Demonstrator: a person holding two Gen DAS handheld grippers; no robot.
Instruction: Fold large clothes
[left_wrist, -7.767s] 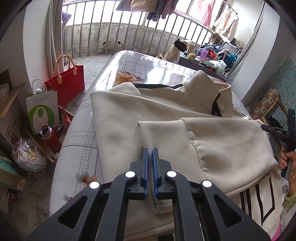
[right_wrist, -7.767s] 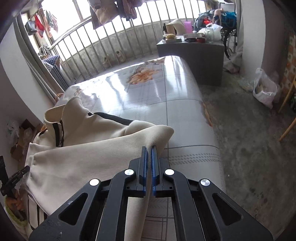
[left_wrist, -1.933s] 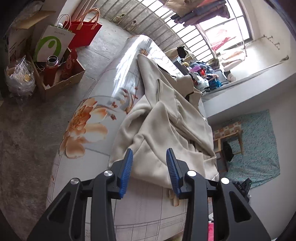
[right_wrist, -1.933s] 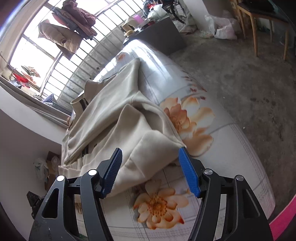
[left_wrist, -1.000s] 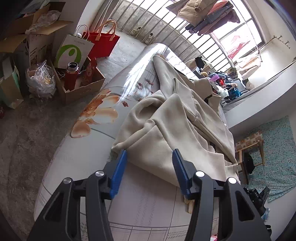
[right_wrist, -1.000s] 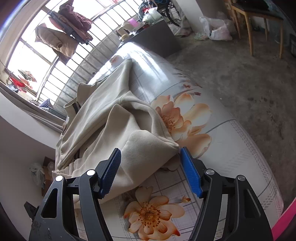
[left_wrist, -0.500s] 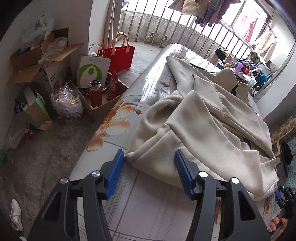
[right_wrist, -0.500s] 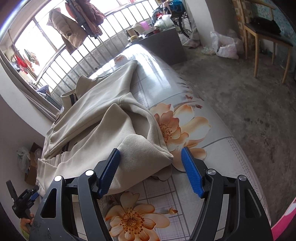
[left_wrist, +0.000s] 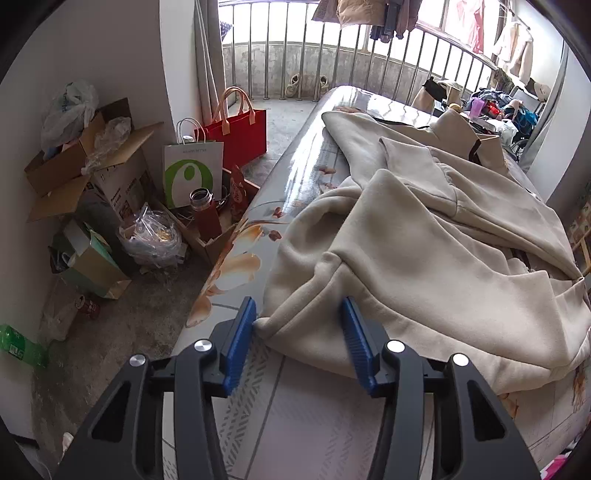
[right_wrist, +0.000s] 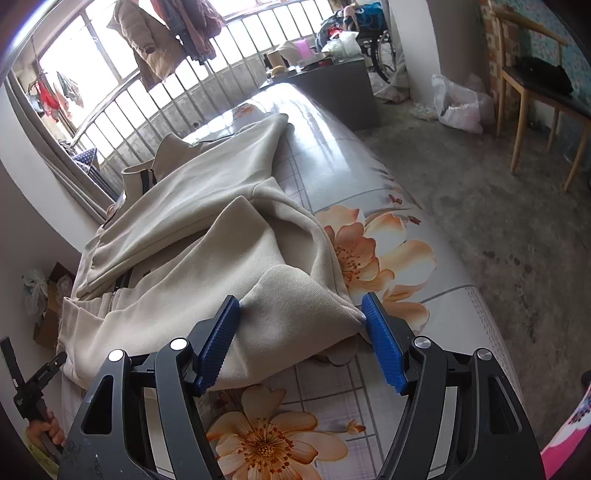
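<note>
Now both claws straddle jacket (left_wrist: 424, 236)

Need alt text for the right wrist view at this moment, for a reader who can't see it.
The open right gripper straddles a folded corner of a beige garment lying crumpled on a table with a floral cover, its blue fingers on either side of the cloth. Beyond are a barred window with hanging clothes and a wooden chair at right.
</note>
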